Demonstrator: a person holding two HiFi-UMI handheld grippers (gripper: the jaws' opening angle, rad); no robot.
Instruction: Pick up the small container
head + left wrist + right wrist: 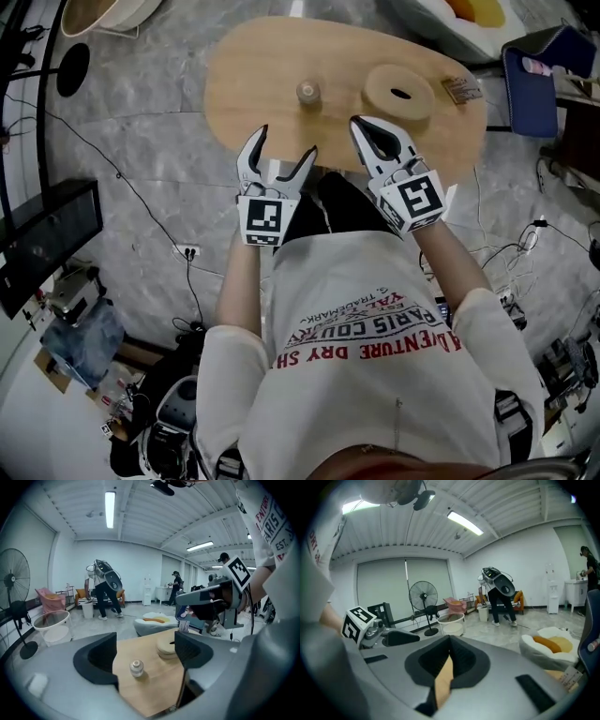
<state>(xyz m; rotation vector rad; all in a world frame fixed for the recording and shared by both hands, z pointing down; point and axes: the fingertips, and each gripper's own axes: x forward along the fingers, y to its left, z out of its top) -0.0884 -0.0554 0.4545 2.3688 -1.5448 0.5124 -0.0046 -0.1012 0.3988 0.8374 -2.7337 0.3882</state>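
Holding my left gripper (286, 142) wide open and empty — the small container (307, 92) stands just ahead of it, untouched. My right gripper (367, 127) has its jaws together, gripping nothing.

One table (244, 84) bears one small container (307, 92), one round wooden disc (380, 89) and one small card (461, 90).
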